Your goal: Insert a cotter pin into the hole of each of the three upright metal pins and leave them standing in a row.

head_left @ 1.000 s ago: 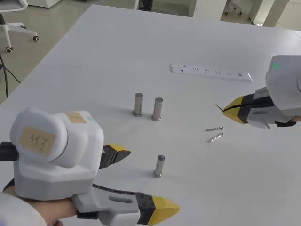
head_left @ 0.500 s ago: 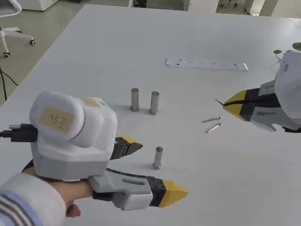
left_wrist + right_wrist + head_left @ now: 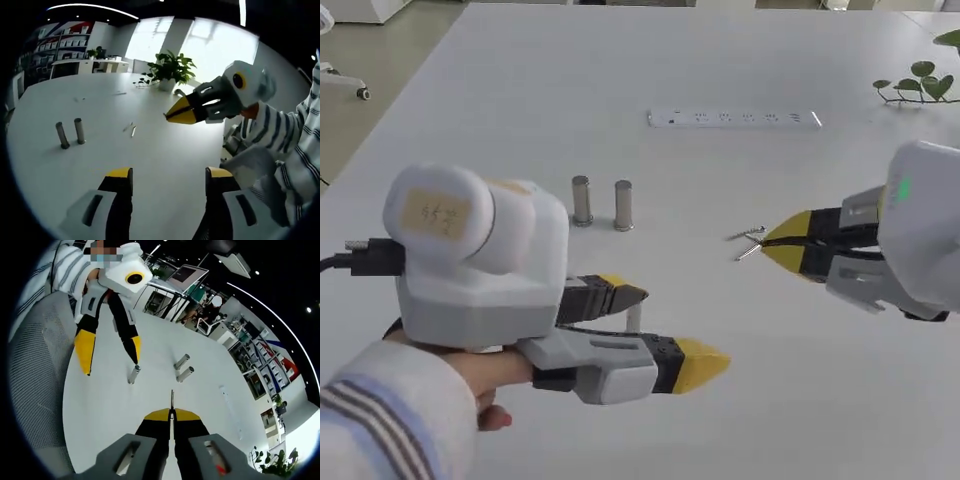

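- White table [image 3: 520,80]; power strip [image 3: 734,119] by its far edge, plant [image 3: 915,82] at the far right corner.
- Third metal pin [image 3: 133,374] stands half hidden behind my left gripper [image 3: 169,174] in the head view; jaws wide apart, empty.
- Two metal pins [image 3: 582,200] upright side by side, well in from the edges.
- My right gripper [image 3: 171,415] pinches one cotter pin [image 3: 172,400]; two loose cotter pins [image 3: 747,234] lie by its tip.

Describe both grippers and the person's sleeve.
Both the left gripper and right gripper have pale grey bodies and black jaws with yellow tips. The left bears a tan handwritten label and black cable; the right, a green light. The sleeve is white with grey stripes.
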Demonstrator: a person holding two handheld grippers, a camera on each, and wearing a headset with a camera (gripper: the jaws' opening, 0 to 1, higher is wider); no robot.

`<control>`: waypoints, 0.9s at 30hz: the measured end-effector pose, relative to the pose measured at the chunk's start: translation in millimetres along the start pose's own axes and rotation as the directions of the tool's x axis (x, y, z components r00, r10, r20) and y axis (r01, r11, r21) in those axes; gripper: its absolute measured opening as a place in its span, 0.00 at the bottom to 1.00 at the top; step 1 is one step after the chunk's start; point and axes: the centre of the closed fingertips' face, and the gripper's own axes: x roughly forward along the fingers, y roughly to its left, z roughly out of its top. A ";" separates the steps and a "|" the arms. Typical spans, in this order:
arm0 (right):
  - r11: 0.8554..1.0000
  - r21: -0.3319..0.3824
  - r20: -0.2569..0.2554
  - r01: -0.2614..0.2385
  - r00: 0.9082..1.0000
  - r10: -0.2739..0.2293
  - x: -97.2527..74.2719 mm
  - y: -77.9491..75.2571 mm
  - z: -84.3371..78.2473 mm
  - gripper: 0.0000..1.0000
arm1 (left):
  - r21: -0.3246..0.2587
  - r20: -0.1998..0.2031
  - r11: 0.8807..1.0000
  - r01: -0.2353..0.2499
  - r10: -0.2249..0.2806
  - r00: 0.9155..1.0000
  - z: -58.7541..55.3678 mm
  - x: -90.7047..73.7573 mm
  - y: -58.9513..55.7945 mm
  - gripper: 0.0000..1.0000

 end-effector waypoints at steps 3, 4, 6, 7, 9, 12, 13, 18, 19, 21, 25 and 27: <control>1.000 0.009 0.006 -0.008 1.000 0.008 -1.8 5.6 -1.5 0.00 | -0.005 0.017 1.000 0.011 -0.011 1.000 5.5 2.7 -1.5 0.49; 1.000 0.012 0.007 -0.011 1.000 0.011 -2.1 7.5 -1.8 0.00 | -0.012 0.022 1.000 0.016 -0.016 1.000 7.2 3.6 -2.2 0.48; 1.000 0.008 0.002 -0.012 1.000 0.012 -3.2 11.7 -3.3 0.00 | -0.021 0.032 0.999 0.028 -0.027 0.999 10.4 5.7 -3.5 0.46; 1.000 0.004 -0.002 -0.014 1.000 0.014 -4.2 14.1 -4.0 0.00 | -0.025 0.036 0.999 0.033 -0.032 0.999 12.1 7.2 -3.8 0.44; 1.000 0.004 -0.003 -0.016 1.000 0.016 -5.7 17.0 -4.3 0.00 | -0.030 0.041 0.999 0.040 -0.039 0.998 14.2 9.2 -5.0 0.42; 0.999 -0.014 -0.014 -0.032 0.999 0.032 -7.3 23.6 -5.9 0.00 | -0.042 0.055 0.997 0.058 -0.056 0.997 18.6 13.3 -8.4 0.38; 0.999 -0.023 -0.020 -0.033 0.999 0.033 -7.5 24.5 -6.9 0.00 | -0.043 0.059 0.997 0.062 -0.059 0.996 19.8 14.2 -8.9 0.36; 0.998 -0.037 -0.027 -0.044 0.999 0.043 -9.1 29.6 -8.3 0.00 | -0.050 0.057 0.996 0.079 -0.076 0.995 21.8 22.7 -13.5 0.33; 0.998 -0.042 -0.028 -0.045 0.999 0.044 -9.4 30.5 -7.8 0.00 | -0.055 0.057 0.995 0.080 -0.077 0.995 21.7 23.8 -13.7 0.32; 0.997 -0.056 -0.030 -0.049 0.998 0.047 -9.7 32.3 -6.7 0.00 | -0.068 0.060 0.994 0.088 -0.084 0.995 22.3 26.5 -15.0 0.30; 0.996 -0.073 -0.035 -0.054 0.998 0.052 -8.4 34.3 -4.9 0.00 | -0.072 0.060 0.993 0.095 -0.091 0.994 23.7 30.1 -17.9 0.28; 0.995 -0.079 -0.038 -0.056 0.998 0.053 -7.0 35.1 -4.8 0.00 | -0.076 0.062 0.992 0.102 -0.097 0.993 24.2 31.2 -19.3 0.26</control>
